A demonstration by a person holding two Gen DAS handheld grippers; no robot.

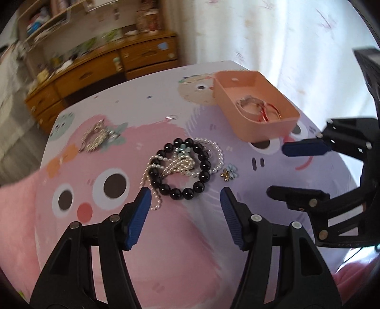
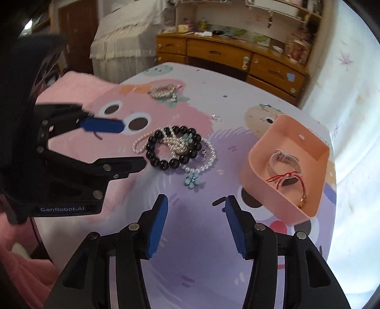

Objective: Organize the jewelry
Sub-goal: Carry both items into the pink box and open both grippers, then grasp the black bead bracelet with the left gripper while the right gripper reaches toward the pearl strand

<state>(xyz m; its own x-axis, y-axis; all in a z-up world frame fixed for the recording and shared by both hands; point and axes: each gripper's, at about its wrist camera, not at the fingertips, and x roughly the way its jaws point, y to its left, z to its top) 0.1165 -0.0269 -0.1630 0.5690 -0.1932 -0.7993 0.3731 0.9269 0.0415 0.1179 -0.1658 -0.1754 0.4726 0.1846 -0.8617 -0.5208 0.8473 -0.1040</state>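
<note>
Two gaping tools, left tool (image 1: 185, 197) and right tool (image 2: 196, 206), over cartoon-printed table (image 2: 190, 273) near wooden dresser (image 2: 225, 57)

Bracelets (image 1: 181, 166) left of box (image 1: 273, 126) (tabletop)

A wooden dresser (image 2: 228, 57) with several drawers stands along the far wall, its top cluttered, with shelves (image 2: 273, 7) above. A pale curtain (image 1: 273, 31) glows with daylight on one side, while a bed draped in a white fringed cover (image 2: 123, 40) stands beside a dark wooden door (image 2: 76, 31).
</note>
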